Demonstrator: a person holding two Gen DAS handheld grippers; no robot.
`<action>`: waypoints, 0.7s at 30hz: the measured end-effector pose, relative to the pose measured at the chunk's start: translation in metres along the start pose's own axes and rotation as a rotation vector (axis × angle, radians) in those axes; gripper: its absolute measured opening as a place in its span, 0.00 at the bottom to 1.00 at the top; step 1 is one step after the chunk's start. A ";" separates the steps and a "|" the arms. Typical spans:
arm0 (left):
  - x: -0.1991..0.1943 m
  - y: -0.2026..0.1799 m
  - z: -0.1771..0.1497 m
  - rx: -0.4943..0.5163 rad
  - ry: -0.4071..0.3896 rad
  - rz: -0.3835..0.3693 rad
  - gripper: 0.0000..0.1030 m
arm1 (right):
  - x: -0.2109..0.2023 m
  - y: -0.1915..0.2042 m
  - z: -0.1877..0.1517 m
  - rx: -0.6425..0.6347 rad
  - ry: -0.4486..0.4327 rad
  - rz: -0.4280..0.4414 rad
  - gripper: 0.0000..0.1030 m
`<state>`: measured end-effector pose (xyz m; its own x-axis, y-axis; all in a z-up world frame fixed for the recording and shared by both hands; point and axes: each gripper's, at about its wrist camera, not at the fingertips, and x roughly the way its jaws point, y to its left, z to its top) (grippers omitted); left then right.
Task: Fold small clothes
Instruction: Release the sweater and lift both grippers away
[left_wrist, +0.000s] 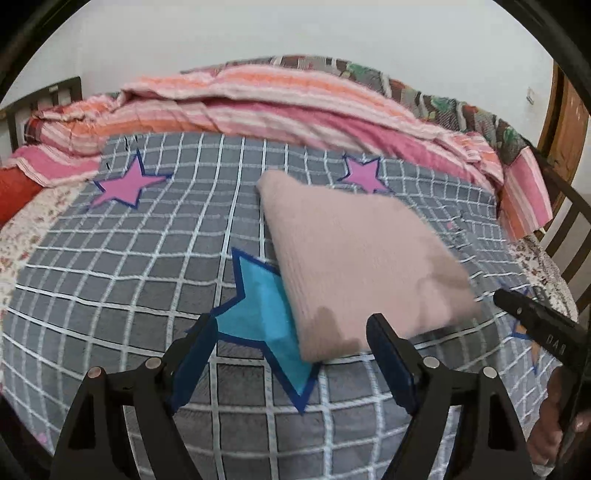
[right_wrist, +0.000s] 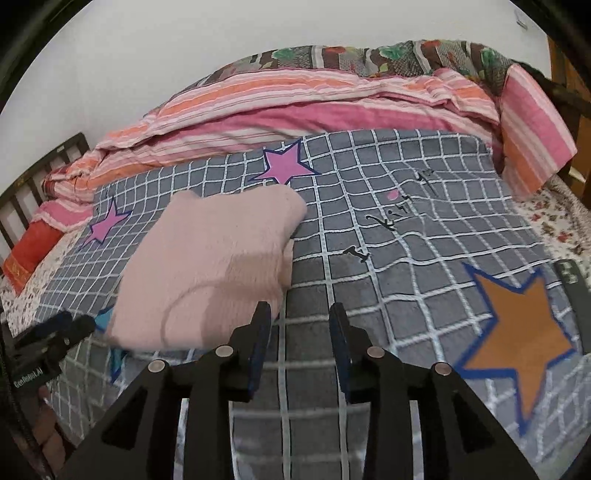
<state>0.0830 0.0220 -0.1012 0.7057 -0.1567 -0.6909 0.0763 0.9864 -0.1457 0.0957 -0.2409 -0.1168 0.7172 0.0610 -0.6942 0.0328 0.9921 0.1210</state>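
Observation:
A pale pink knitted garment (left_wrist: 362, 266) lies folded into a compact rectangle on the grey checked blanket (left_wrist: 129, 258); it also shows in the right wrist view (right_wrist: 207, 269). My left gripper (left_wrist: 291, 343) is open and empty, just short of the garment's near corner. My right gripper (right_wrist: 299, 332) is open and empty, just right of the garment's near edge. The right gripper's body (left_wrist: 535, 325) shows at the right of the left wrist view, and the left gripper's body (right_wrist: 48, 339) at the left of the right wrist view.
The blanket carries a blue star (left_wrist: 262, 317), pink stars (left_wrist: 125, 184) and an orange star (right_wrist: 517, 339). A rumpled pink and orange striped quilt (left_wrist: 277, 107) lies along the far side. Dark wooden bed rails (left_wrist: 569, 221) stand at both ends.

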 end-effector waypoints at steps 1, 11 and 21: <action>-0.010 -0.002 0.002 -0.003 -0.008 -0.002 0.80 | -0.009 0.002 0.000 -0.009 -0.001 -0.015 0.44; -0.075 -0.023 0.011 0.039 -0.076 0.051 0.84 | -0.073 0.009 -0.003 -0.032 -0.024 -0.035 0.87; -0.099 -0.031 0.006 0.060 -0.101 0.072 0.84 | -0.101 0.011 -0.013 -0.058 -0.054 -0.085 0.93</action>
<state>0.0147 0.0069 -0.0237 0.7782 -0.0824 -0.6225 0.0625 0.9966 -0.0538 0.0147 -0.2349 -0.0550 0.7498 -0.0282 -0.6610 0.0557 0.9982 0.0206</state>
